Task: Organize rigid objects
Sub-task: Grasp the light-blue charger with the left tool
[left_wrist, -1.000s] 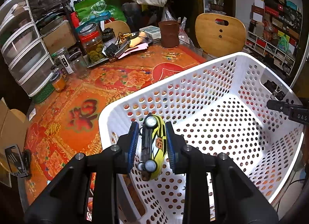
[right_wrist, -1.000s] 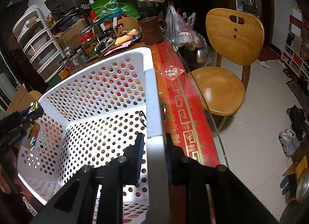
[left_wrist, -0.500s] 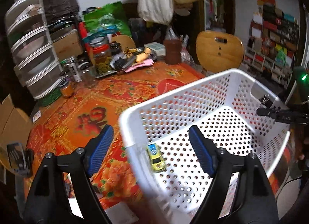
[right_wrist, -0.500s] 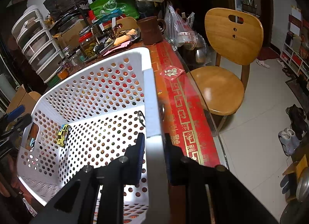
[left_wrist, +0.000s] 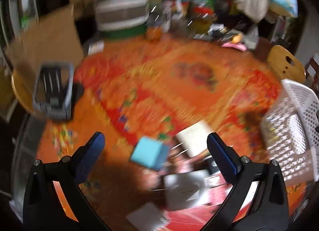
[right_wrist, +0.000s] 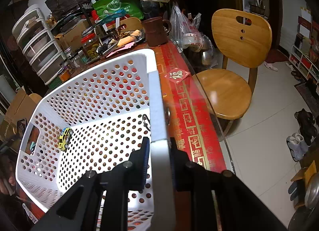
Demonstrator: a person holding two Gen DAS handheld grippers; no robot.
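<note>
**Toy car dropped, left view blurred**

Since a second ago your left gripper has let go of the toy car and swung away from the basket; its jaws are opening wide with nothing pressed between the pads. That car now lies on the perforated floor of the basket, near the far wall with the handle cut-out, seen only from the right wrist. Your left view is heavily smeared: you can make out a light blue box and a white box on the tablecloth ahead of the fingers, plus pale shapes lower down that are too blurred to name. Only the basket's corner shows at that view's right edge. Your right gripper is clamped tight on the basket's near rim, which hides most of its pads.
</note>
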